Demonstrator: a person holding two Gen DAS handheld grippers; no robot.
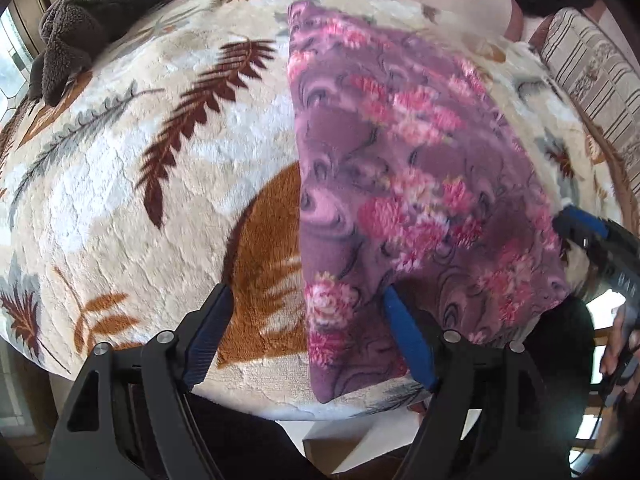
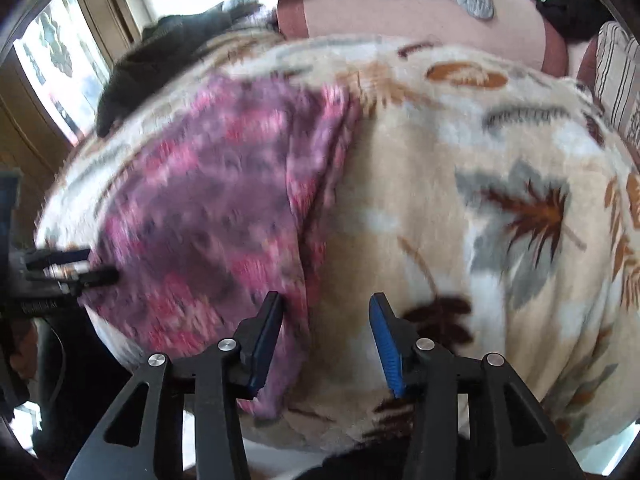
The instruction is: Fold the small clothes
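Note:
A purple fleece garment with pink flowers (image 1: pixel 408 184) lies folded lengthwise on a cream leaf-print blanket (image 1: pixel 120 200). My left gripper (image 1: pixel 306 292) is open at the garment's near left corner, its right finger resting against the cloth's near edge. My right gripper (image 2: pixel 326 300) is open over the garment's right edge (image 2: pixel 224 208) and the blanket (image 2: pixel 460 200); it holds nothing. The right gripper also shows in the left wrist view (image 1: pixel 576 224) at the garment's right side. The left gripper shows in the right wrist view (image 2: pixel 80 268) at the garment's left side.
A dark brown fleece item (image 1: pixel 80 28) lies at the far left of the blanket. A striped cushion (image 1: pixel 592 80) is at the right. A pink pillow (image 2: pixel 400 12) sits behind the blanket. A window (image 2: pixel 52 60) is at the left.

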